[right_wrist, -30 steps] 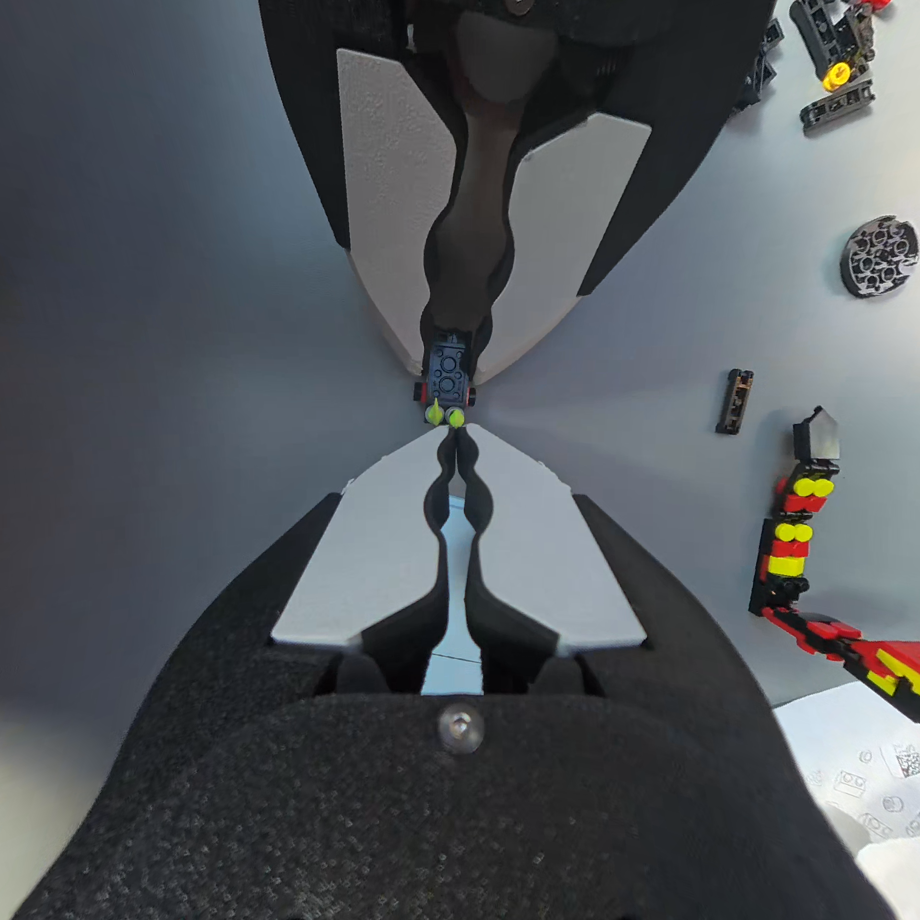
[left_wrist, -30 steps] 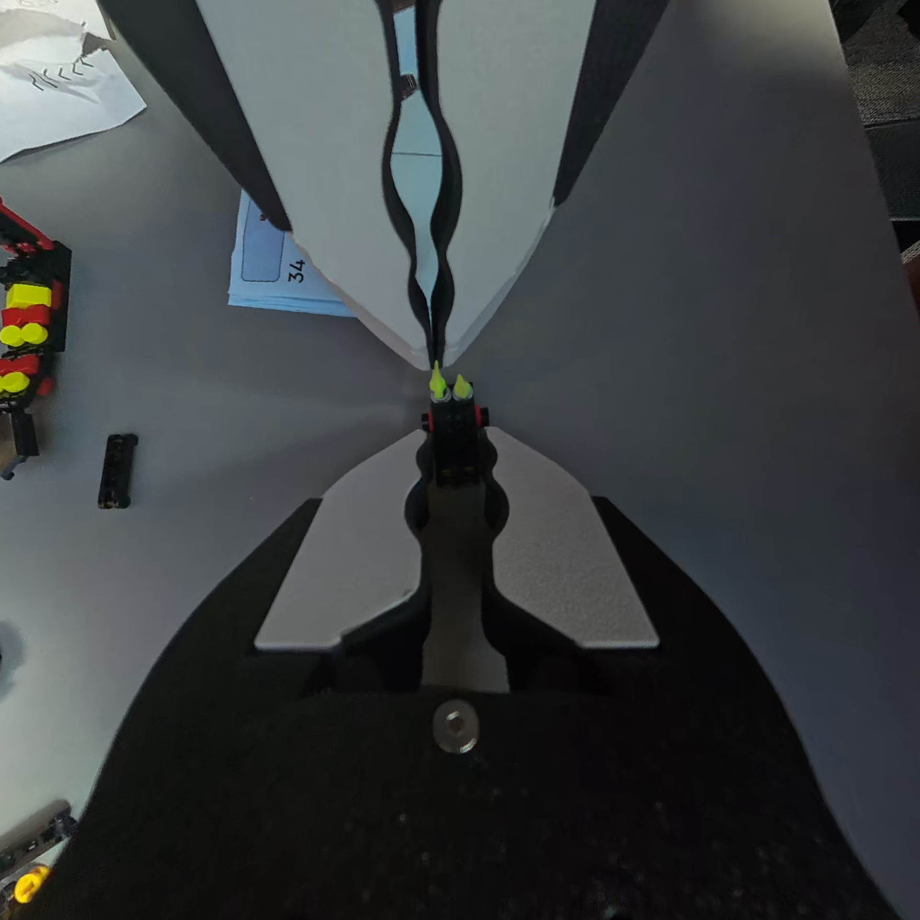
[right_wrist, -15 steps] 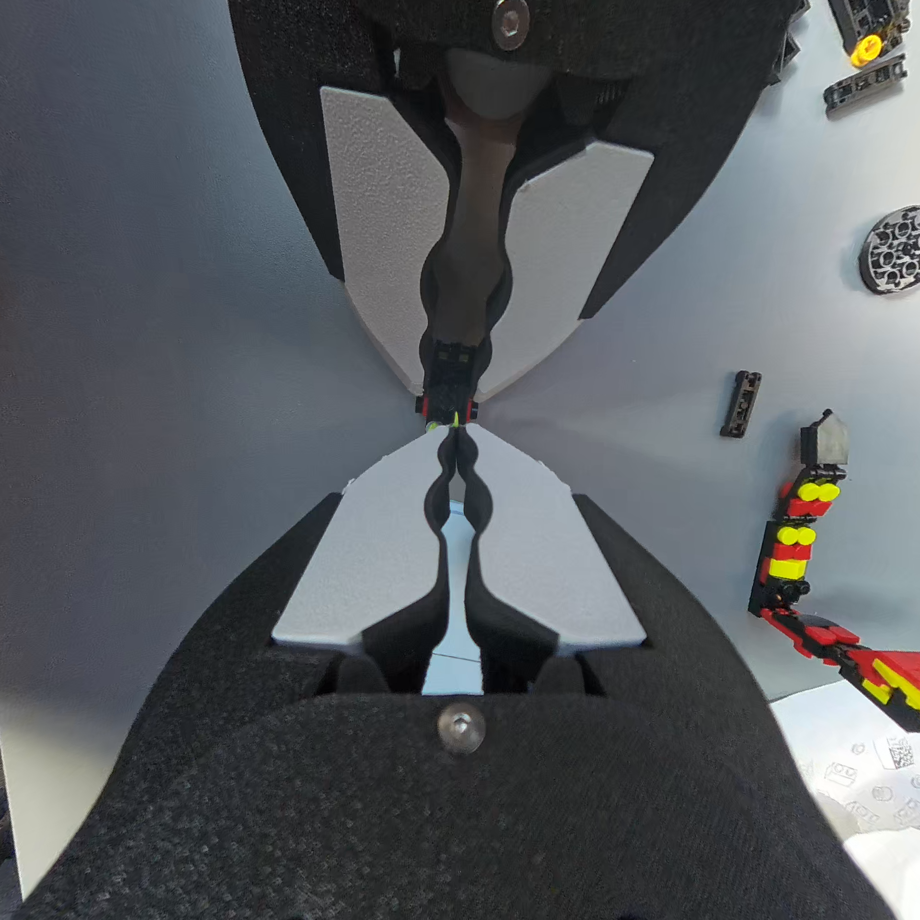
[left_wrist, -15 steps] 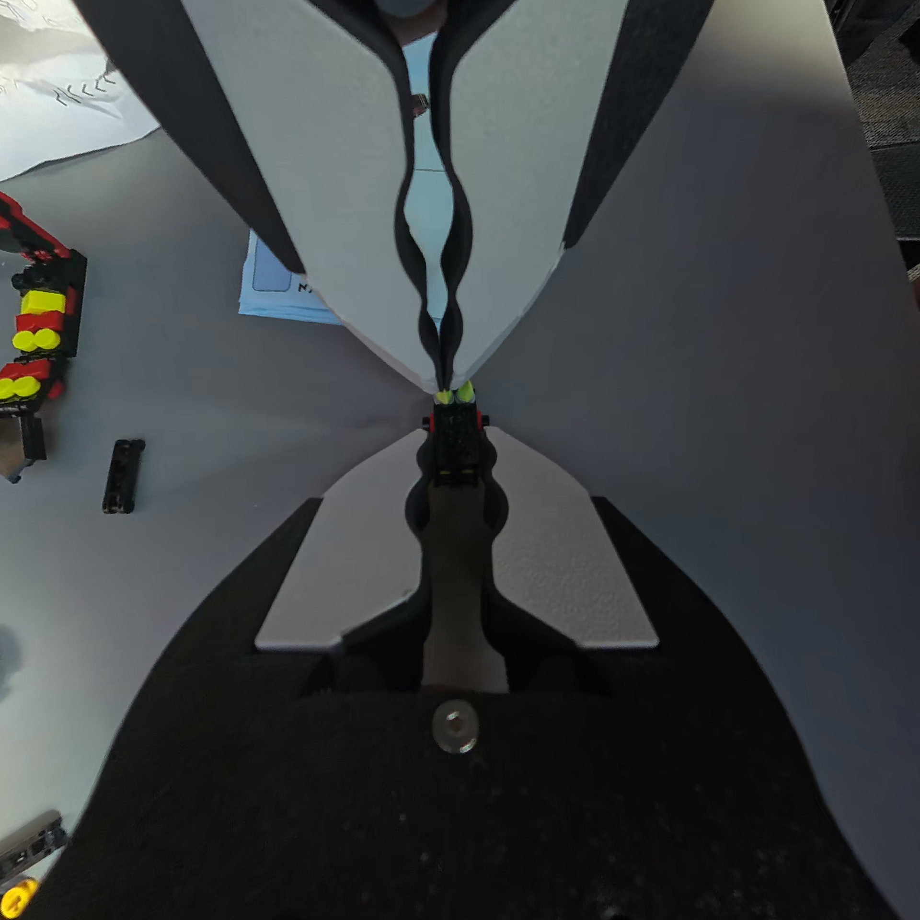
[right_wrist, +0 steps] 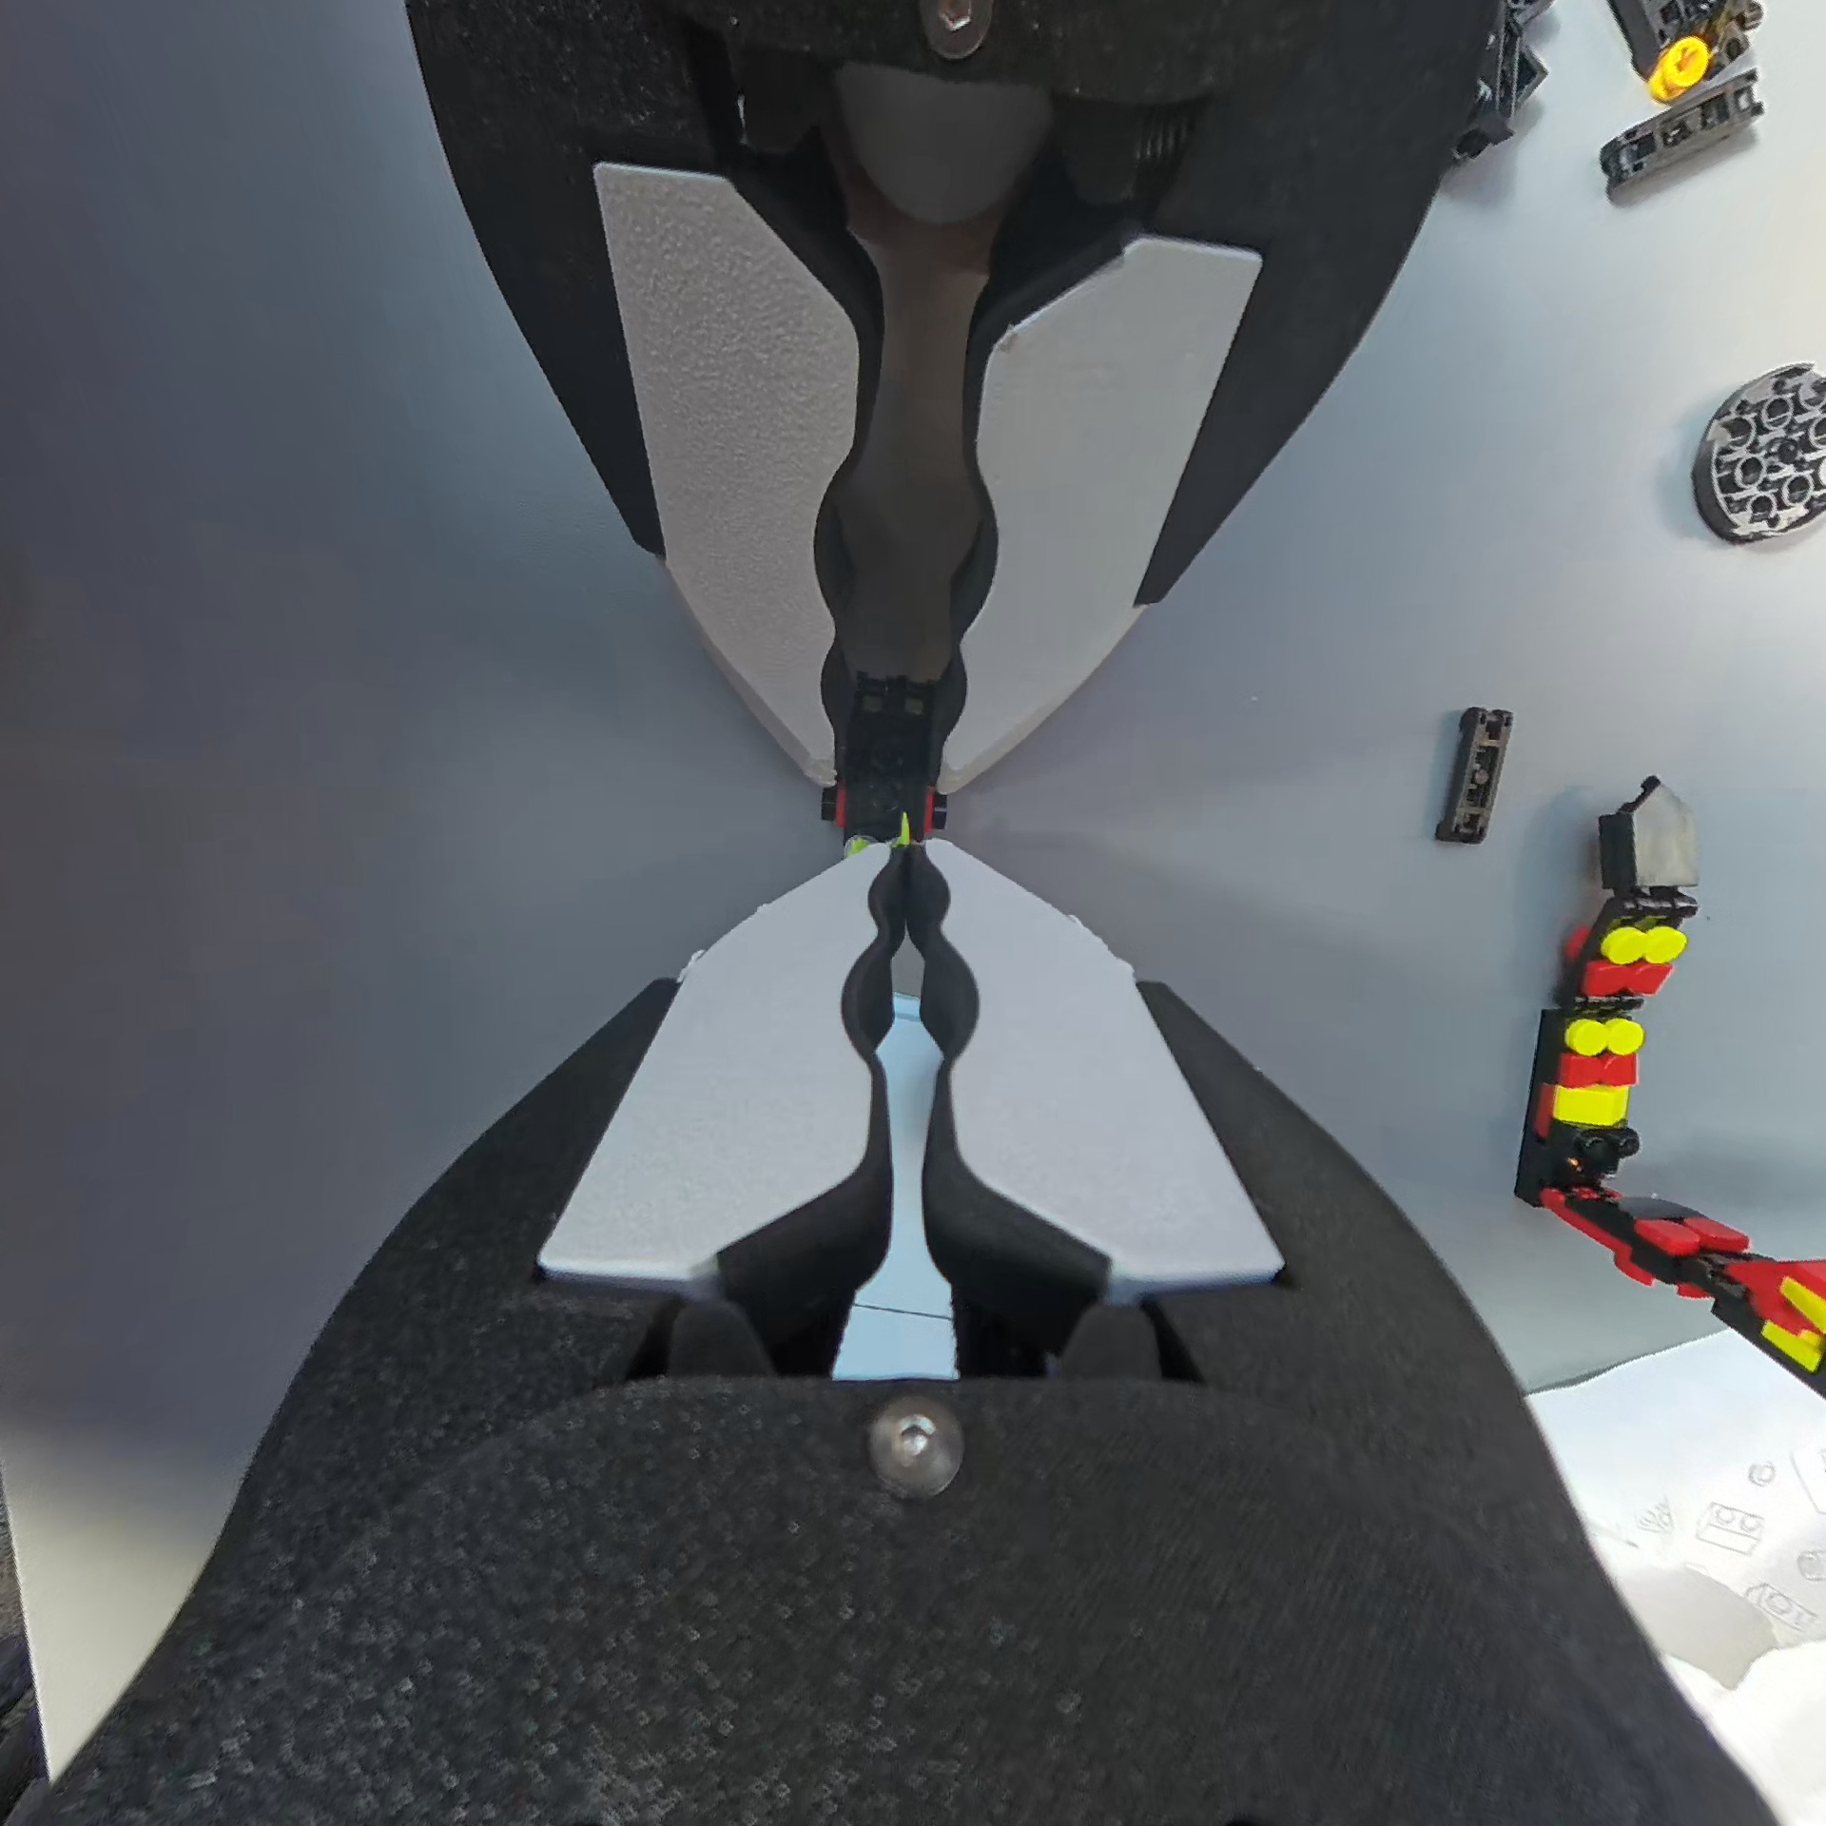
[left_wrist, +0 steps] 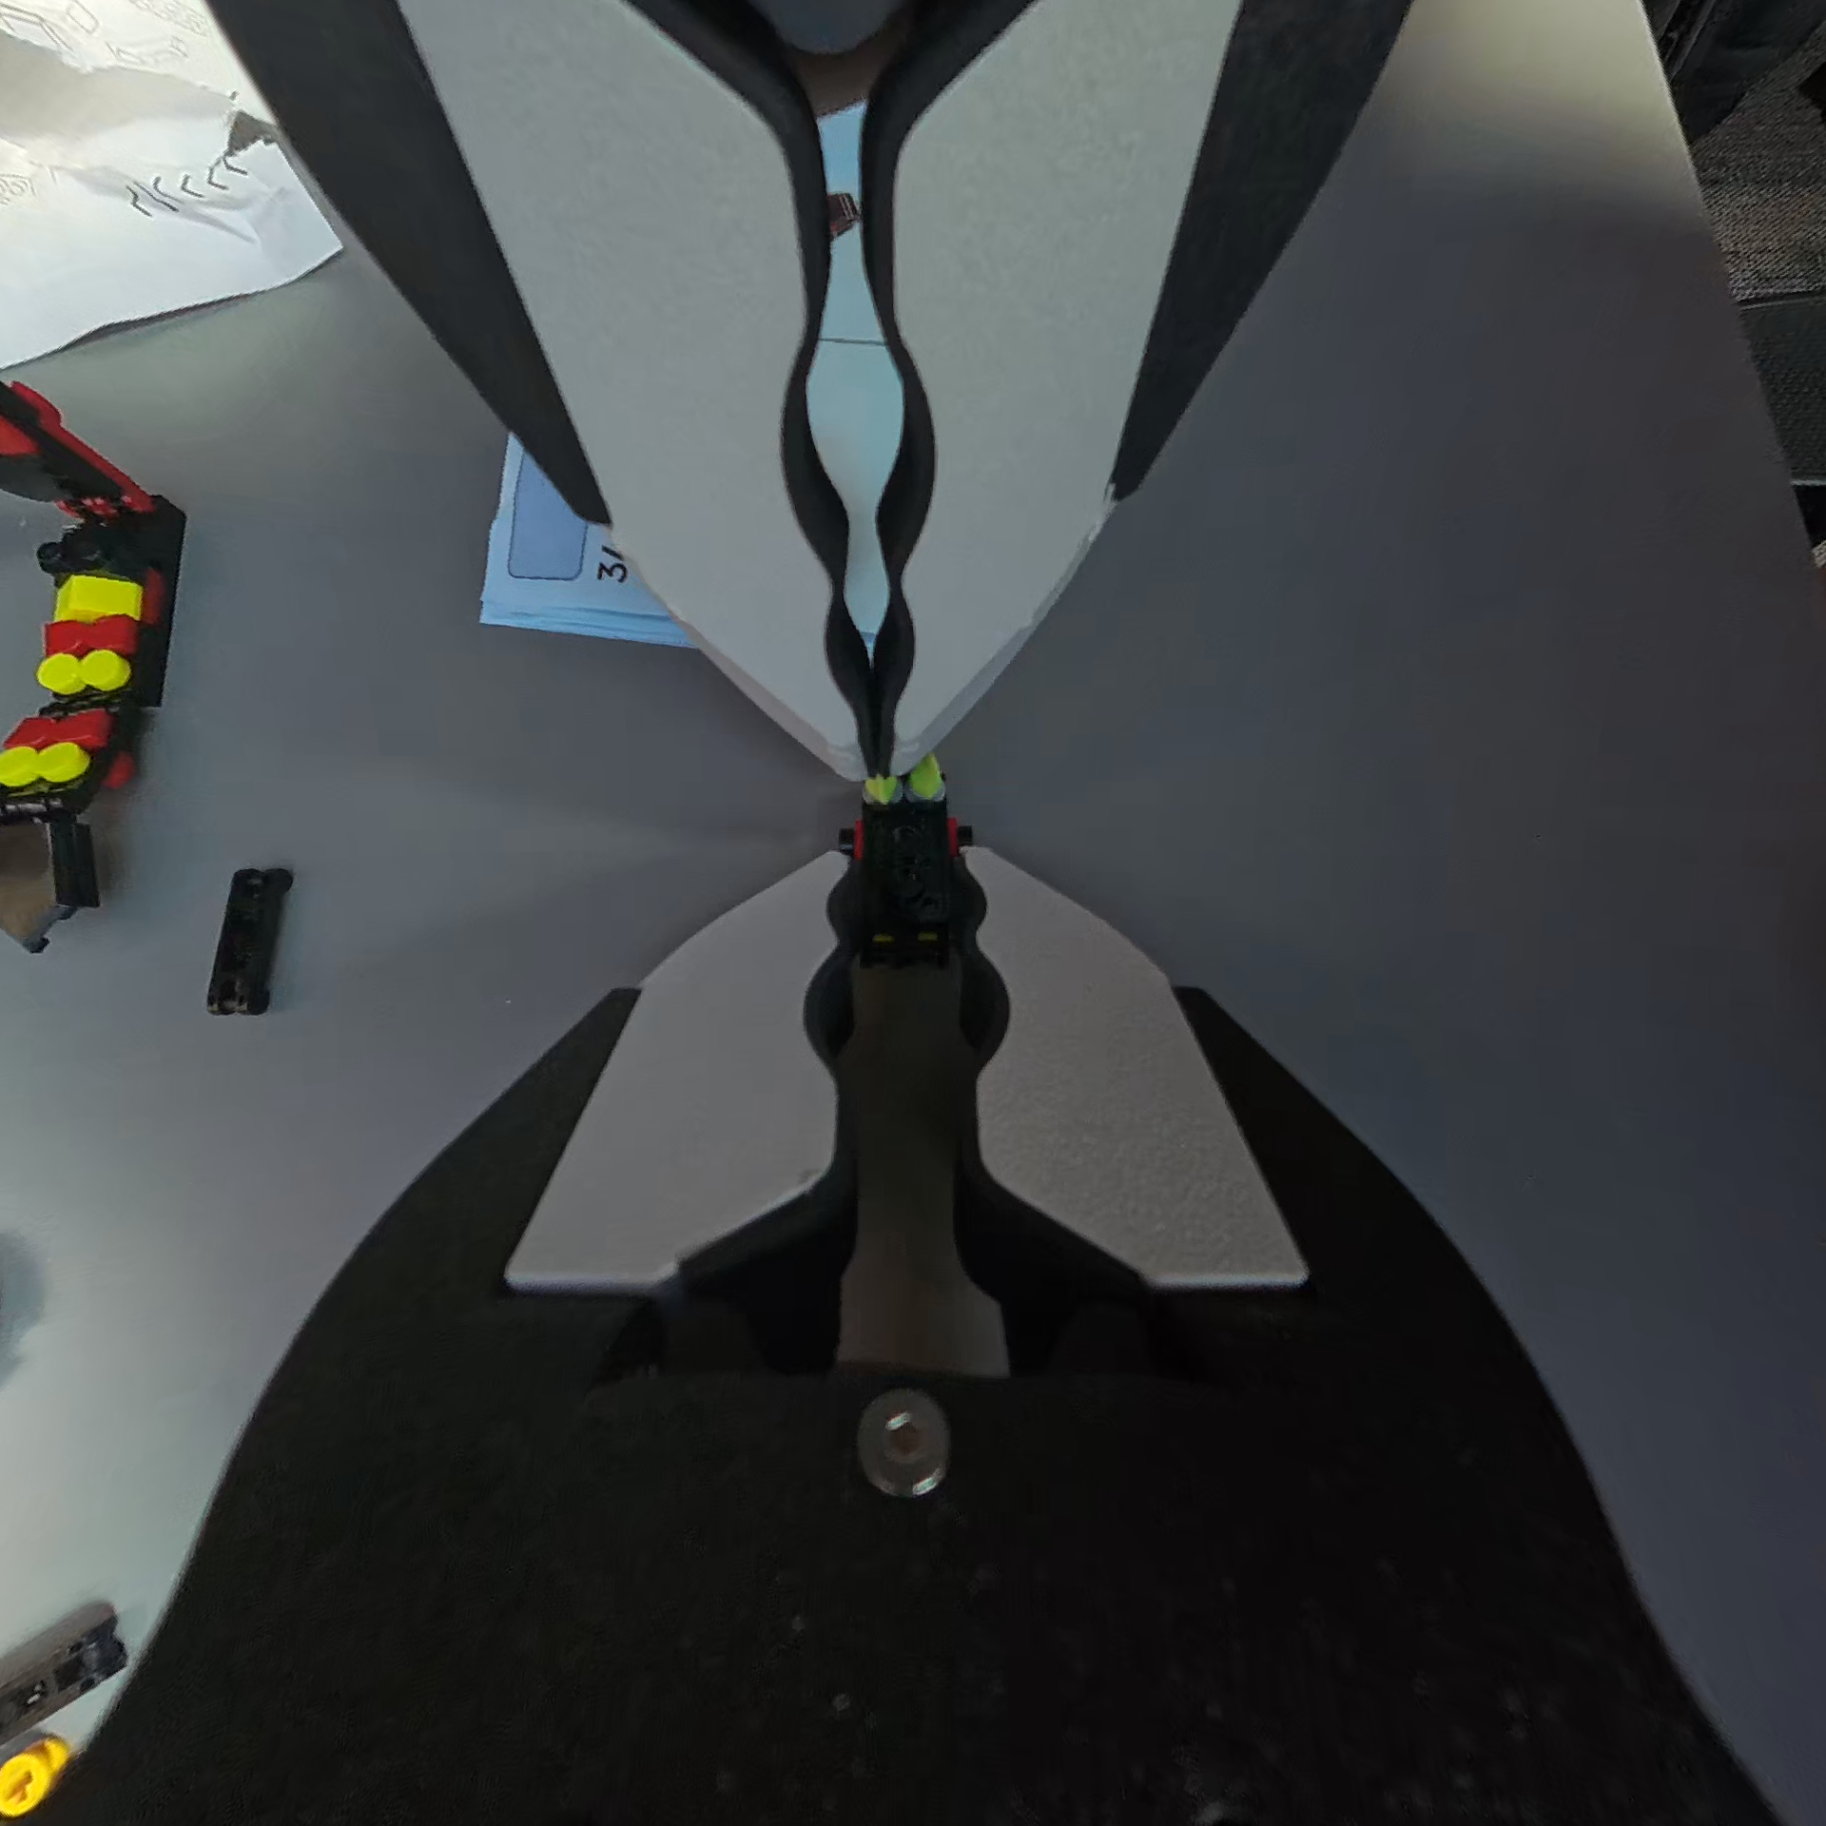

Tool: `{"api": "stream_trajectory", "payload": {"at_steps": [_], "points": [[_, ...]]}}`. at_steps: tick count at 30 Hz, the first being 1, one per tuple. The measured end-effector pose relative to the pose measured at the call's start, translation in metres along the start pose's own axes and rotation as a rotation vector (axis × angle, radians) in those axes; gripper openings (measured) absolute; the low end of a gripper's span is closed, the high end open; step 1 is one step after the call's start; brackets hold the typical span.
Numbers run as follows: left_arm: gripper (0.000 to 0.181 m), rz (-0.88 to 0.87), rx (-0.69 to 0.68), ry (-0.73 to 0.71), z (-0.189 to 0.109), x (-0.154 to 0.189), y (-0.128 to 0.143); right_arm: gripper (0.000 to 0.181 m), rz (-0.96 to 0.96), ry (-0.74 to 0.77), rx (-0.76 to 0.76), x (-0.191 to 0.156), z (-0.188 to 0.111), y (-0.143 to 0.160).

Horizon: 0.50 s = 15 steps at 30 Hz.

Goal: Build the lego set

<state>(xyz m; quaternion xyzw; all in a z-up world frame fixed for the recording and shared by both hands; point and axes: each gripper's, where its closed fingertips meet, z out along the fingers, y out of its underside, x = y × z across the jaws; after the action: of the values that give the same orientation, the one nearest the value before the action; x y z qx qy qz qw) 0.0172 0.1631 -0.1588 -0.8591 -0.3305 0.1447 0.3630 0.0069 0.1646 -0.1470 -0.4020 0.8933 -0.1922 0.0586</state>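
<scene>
We hold a small black assembly [left_wrist: 904, 874] in the left gripper [left_wrist: 904, 889], jaws closed on it above the grey surface [left_wrist: 1383, 790]. The right gripper [right_wrist: 904, 860], tips pinched together (now nearer than before), meets its lime-green spikes [left_wrist: 924, 779]; whether it grips one, we cannot tell.

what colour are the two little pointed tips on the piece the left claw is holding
Neon yellow-green pointed tips, on a black and red piece in the left claw; clearest in the left wrist view.

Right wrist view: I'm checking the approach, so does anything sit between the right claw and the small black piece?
Nothing visible does. The right claw is tip to tip with the small black piece, held in the left claw, meeting its lime spikes.
</scene>
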Motion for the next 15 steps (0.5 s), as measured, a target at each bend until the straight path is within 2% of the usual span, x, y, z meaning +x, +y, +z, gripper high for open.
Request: {"api": "stream_trajectory", "payload": {"at_steps": [15], "points": [[0.017,0.002,-0.001,-0.003,0.0002,-0.0002,0.0001,0.0,0.023,0.007,-0.004,0.0,0.0013,0.0046]]}}
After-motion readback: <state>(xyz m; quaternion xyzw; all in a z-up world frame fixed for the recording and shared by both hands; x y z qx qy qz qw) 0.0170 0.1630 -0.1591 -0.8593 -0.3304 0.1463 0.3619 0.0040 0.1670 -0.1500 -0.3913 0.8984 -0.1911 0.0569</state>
